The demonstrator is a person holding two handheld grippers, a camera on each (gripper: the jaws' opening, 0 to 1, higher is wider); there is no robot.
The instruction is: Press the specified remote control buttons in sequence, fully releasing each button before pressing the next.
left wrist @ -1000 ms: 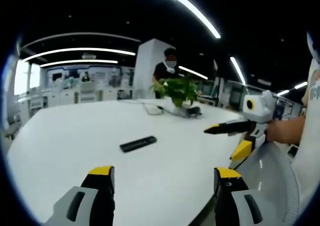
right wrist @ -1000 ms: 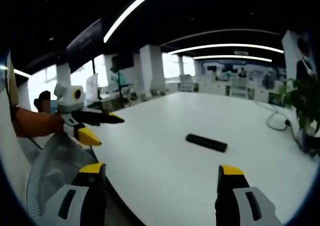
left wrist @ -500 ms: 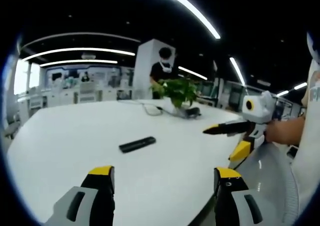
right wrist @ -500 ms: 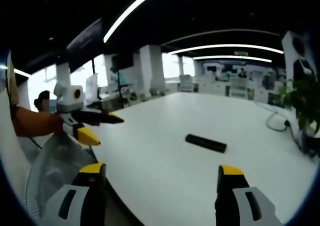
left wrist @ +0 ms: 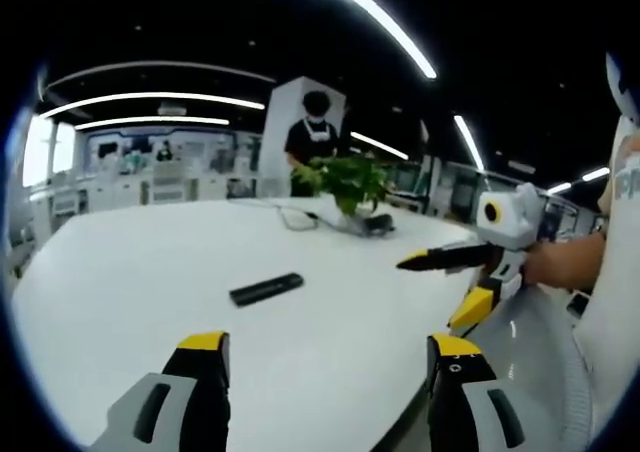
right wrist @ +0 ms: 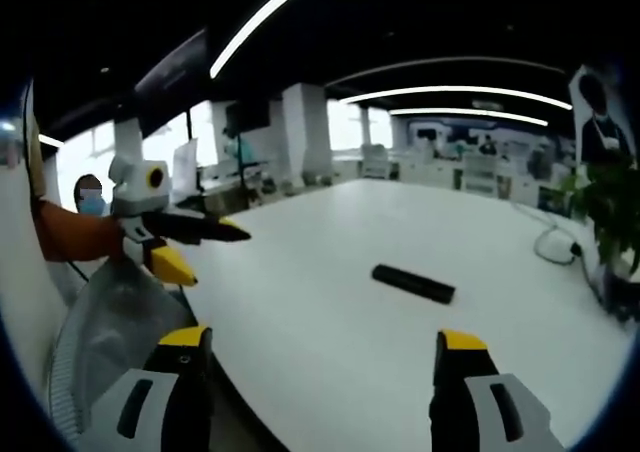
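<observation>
A slim black remote control lies flat on the white table, well ahead of both grippers. My left gripper is open, its yellow-tipped jaws low over the near table edge with nothing between them. It also shows at the left of the right gripper view, jaws apart. My right gripper is open and holds nothing. Seen from the left gripper view, the right gripper comes in from the right, above the table's edge, clear of the remote.
A potted green plant and a loose cable sit at the table's far side. A person stands behind the plant. A hand holds the right gripper; an orange sleeve is behind the left one.
Both views have shifted slightly with the hands. The standing person behind the plant has stepped a little sideways. The remote lies where it was, and both grippers stay open.
</observation>
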